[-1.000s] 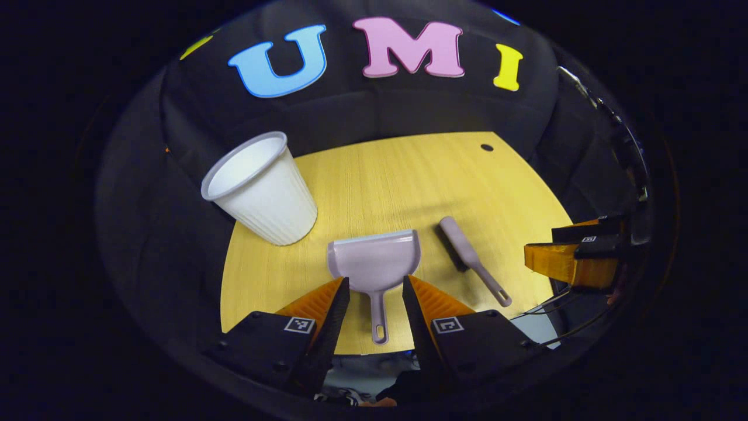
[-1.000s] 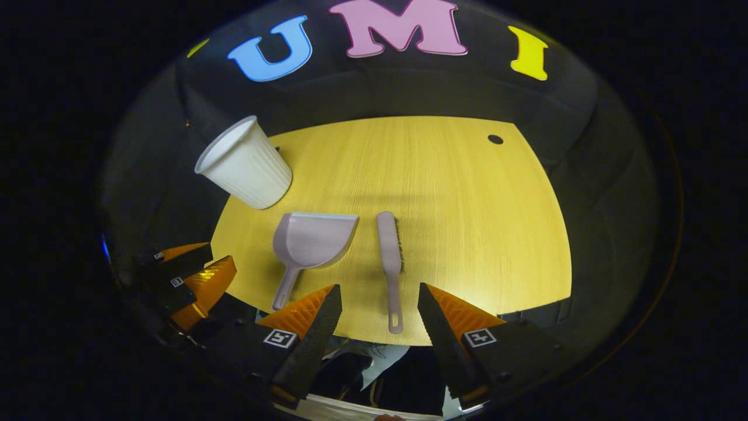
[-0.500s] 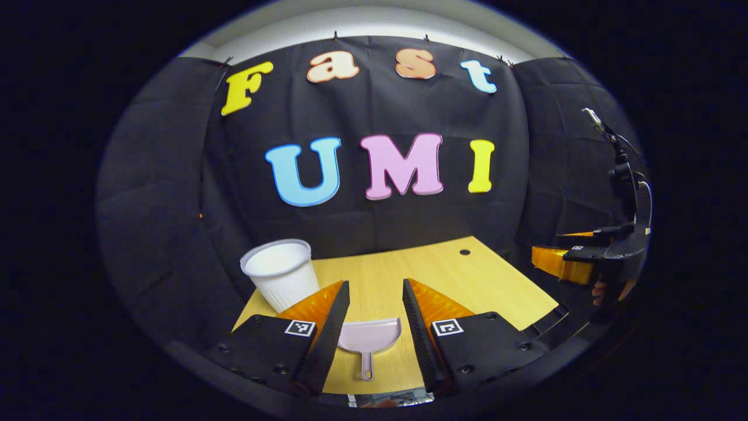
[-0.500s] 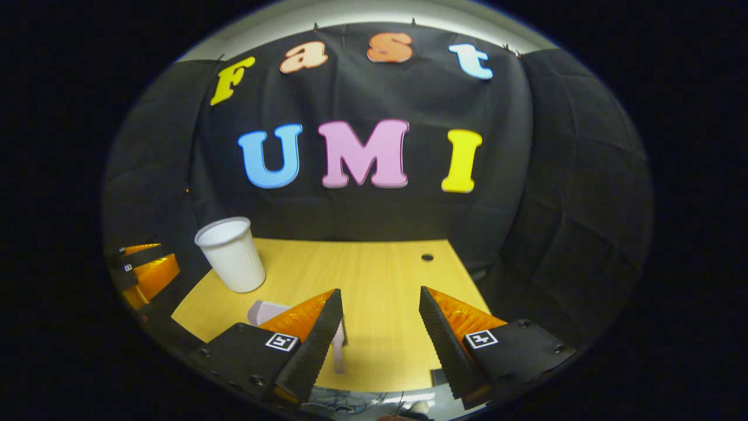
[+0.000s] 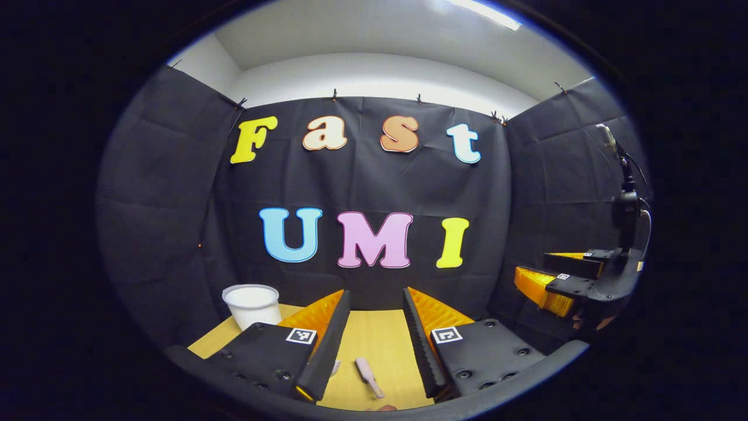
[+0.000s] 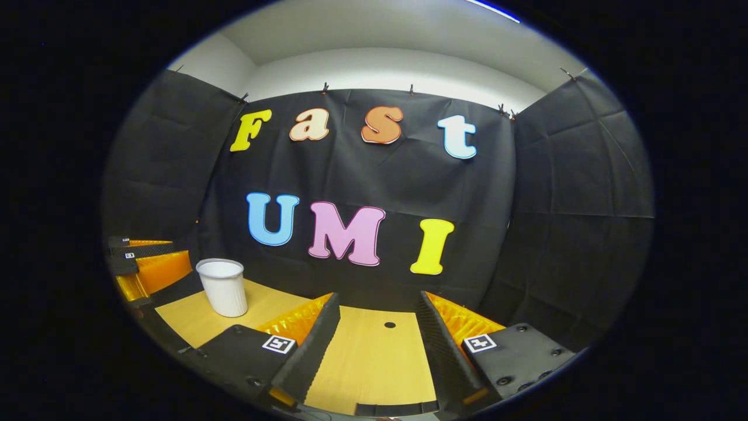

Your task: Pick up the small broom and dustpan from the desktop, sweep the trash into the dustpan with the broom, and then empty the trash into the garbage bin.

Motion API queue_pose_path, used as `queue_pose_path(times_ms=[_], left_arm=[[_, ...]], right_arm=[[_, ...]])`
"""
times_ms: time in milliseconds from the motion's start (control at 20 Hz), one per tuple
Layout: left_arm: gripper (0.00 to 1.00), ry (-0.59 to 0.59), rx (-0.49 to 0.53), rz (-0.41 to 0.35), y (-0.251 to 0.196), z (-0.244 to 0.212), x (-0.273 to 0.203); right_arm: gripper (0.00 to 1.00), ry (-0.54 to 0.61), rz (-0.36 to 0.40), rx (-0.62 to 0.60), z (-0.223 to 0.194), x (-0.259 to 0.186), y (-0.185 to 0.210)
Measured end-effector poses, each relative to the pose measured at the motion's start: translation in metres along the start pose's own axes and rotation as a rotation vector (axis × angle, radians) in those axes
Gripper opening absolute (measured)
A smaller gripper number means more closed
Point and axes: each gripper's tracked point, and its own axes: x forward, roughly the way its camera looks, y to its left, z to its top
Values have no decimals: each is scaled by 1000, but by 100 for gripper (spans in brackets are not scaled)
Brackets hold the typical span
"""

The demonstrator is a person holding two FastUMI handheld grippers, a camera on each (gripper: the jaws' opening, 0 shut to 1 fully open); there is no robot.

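Black cloth walls enclose a yellow wooden table, where a white garbage bin stands at the far left corner. Both tools hover level, holding nothing: the left gripper with fingers apart above the small broom near the table's front edge, the right gripper likewise spread wide.

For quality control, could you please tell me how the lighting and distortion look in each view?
Left gripper view: bright ceiling light glares at top, booth edges bow strongly, desktop evenly lit. Right gripper view: same fisheye bowing, sharp focus, white cup clear, no blur.
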Motion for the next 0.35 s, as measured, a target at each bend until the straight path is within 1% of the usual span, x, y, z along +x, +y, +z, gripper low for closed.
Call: queue_pose_path(times_ms=[50, 100, 200, 250, 300, 350], left_arm=[[54, -10, -13, -20, -11, 1, 1], [54, -6, -26, -43, -22, 2, 4], [55, -3, -71, -80, -37, 0, 6], [55, 3, -84, -81, -40, -1, 10], [55, 16, -85, -60, -34, -3, 11], [60, 6, -80, -37, -26, -2, 12]], right_arm=[[83, -4, -12, -12, 0, -4, -4], [88, 1, -28, -28, -3, -5, -11], [89, 6, -37, -10, -2, -8, -13], [88, 1, -50, -9, -1, -9, -16], [84, -5, -61, -12, 0, -9, -22], [84, -5, -78, -13, 1, -10, -26]])
